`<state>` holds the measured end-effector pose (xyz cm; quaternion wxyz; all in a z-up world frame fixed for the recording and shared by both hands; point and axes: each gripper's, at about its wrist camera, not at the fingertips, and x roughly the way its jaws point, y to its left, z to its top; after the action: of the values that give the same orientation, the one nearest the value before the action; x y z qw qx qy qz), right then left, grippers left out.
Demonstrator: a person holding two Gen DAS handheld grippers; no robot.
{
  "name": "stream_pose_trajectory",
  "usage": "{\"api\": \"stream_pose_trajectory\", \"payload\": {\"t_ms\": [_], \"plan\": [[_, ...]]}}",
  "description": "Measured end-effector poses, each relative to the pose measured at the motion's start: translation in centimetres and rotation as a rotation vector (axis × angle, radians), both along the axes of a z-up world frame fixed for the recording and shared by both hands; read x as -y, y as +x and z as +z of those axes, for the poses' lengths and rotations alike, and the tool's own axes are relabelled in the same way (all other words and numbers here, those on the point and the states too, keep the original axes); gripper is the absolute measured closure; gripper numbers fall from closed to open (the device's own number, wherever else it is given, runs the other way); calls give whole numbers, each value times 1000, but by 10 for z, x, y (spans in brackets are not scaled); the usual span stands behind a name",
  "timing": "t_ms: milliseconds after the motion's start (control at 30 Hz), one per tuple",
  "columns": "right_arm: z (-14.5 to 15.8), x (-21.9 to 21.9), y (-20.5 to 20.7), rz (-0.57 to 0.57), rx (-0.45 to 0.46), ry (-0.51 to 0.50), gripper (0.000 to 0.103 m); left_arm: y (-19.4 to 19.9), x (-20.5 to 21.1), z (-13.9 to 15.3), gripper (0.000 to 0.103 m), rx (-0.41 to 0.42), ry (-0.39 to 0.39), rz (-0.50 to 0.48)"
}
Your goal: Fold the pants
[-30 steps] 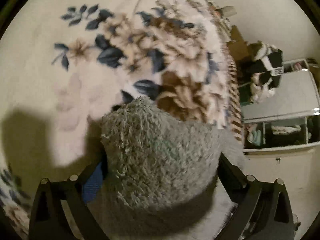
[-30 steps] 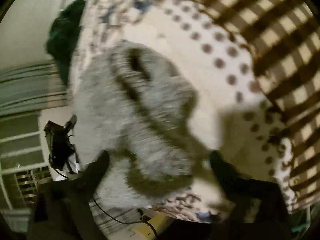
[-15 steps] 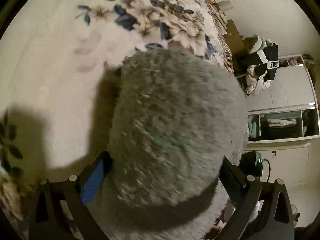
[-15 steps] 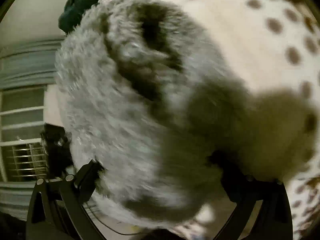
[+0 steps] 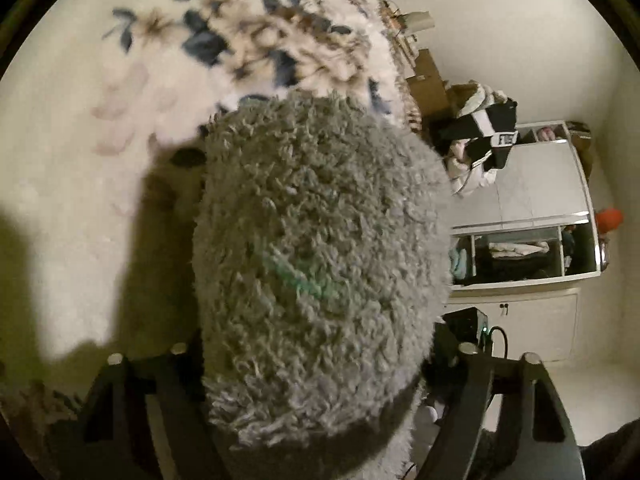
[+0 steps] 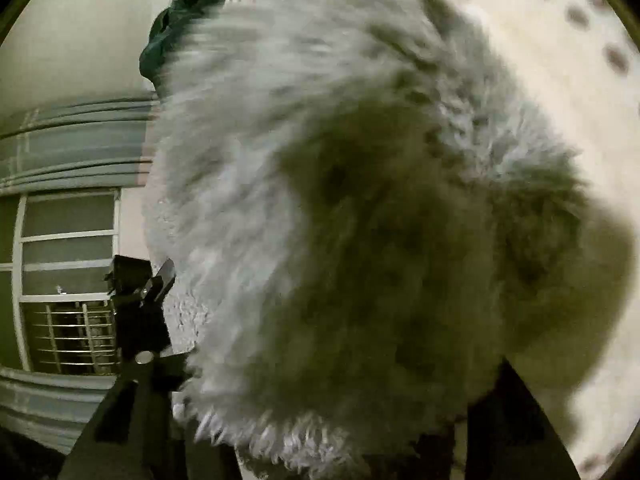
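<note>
Each hand-held gripper (image 5: 316, 364) (image 6: 320, 392) clamps fluffy pants (image 5: 320, 240).

Dim warm light, hard shadows, right view motion-blurred, fisheye edges

A bed (image 5: 60, 184) carries a cream blanket (image 5: 256, 44) printed with flowers. In the right wrist view its cover (image 6: 560, 60) shows brown dots.

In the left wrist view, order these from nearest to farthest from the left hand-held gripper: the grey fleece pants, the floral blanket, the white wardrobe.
1. Grey fleece pants: between the left hand-held gripper's fingers, centre.
2. Floral blanket: beneath and beyond, left.
3. White wardrobe: across the room, right.
</note>
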<state>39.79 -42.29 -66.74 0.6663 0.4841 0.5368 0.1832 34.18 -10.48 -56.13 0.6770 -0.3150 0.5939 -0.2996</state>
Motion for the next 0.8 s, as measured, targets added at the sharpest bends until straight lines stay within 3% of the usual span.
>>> {"api": "stream_pose_trajectory", "payload": {"t_ms": [133, 300, 467, 600, 800], "plan": [[33, -2, 2, -3, 21, -36, 57, 3, -3, 27, 31, 9, -18, 13], [80, 0, 23, -12, 77, -55, 57, 49, -9, 69, 31, 58, -51, 39], [115, -5, 64, -32, 138, -70, 57, 144, -28, 107, 31, 124, -63, 47], [109, -21, 103, -69, 164, -57, 57, 236, -50, 118, 32, 153, -54, 51], [86, -66, 259, -98, 156, -52, 57, 371, -88, 94, 31, 163, -7, 59]]}}
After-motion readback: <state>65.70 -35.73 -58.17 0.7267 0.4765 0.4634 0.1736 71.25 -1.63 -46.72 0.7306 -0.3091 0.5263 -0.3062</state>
